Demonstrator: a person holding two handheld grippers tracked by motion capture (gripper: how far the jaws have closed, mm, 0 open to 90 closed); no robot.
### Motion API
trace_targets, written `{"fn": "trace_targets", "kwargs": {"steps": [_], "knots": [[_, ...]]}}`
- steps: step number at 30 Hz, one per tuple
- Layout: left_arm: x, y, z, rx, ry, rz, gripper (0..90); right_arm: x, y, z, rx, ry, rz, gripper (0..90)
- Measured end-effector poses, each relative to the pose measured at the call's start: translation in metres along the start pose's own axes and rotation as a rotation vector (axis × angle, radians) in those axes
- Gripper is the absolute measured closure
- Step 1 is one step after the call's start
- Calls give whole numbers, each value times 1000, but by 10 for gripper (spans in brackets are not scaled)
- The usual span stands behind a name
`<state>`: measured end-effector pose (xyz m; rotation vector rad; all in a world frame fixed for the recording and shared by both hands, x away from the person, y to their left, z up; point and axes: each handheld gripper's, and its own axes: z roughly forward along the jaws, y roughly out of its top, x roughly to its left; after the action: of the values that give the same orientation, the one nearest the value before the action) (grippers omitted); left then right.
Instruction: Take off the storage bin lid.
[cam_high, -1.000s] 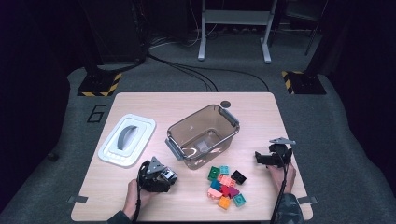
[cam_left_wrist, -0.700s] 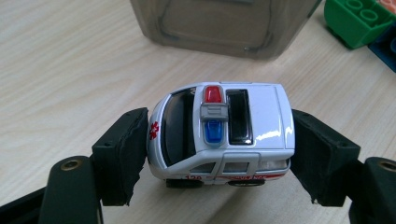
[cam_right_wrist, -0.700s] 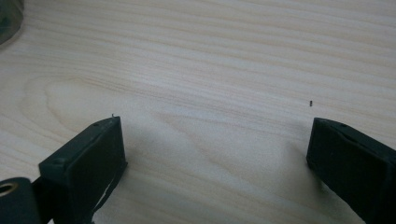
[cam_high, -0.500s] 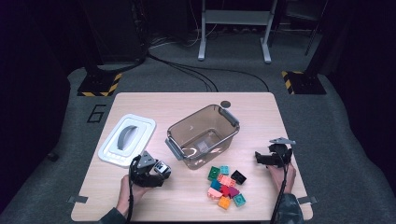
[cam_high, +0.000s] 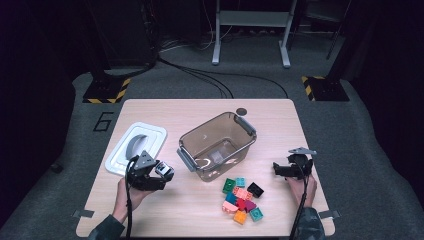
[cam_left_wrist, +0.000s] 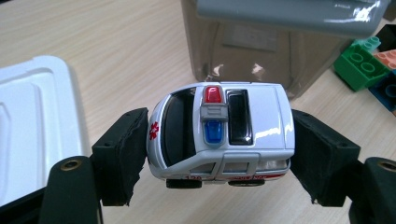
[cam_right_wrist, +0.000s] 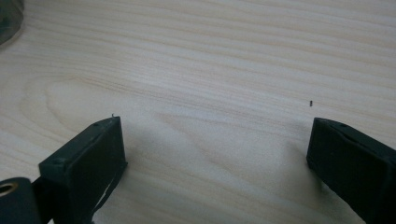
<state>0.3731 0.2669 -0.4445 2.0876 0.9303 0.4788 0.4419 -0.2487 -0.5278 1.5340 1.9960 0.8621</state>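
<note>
A white toy ambulance (cam_left_wrist: 222, 133) with a red and a blue roof light is clamped between the black pads of my left gripper (cam_left_wrist: 219, 158), held above the wooden table. From above, that left gripper (cam_high: 162, 172) hovers just left of the clear plastic bin (cam_high: 217, 145), with the little car (cam_high: 165, 170) at its tip. The bin's grey handle (cam_left_wrist: 289, 11) fills the top of the left gripper view. My right gripper (cam_high: 280, 169) rests at the table's right edge; its jaws stand wide apart over bare wood (cam_right_wrist: 210, 116) with nothing between them.
The white bin lid (cam_high: 135, 147) lies flat at the left, close behind my left hand. A pile of coloured toy bricks (cam_high: 242, 200) sits in front of the bin, between the two hands. A small dark disc (cam_high: 242, 111) lies at the bin's far corner.
My left gripper has risen off the table with the ambulance and drifted slightly away from the front edge. The right gripper has stayed put.
</note>
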Motion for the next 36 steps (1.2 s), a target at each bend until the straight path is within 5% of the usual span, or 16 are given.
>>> {"fn": "trace_targets", "kwargs": {"steps": [18,27,36], "knots": [[7,50,-15,-30,-11,51,257,0,0,0,0,0,1,35],[5,81,-14,-35,-58,71,257,0,0,0,0,-1,1,35],[-10,107,6,-13,-128,90,256,0,0,0,0,-1,2,36]]}}
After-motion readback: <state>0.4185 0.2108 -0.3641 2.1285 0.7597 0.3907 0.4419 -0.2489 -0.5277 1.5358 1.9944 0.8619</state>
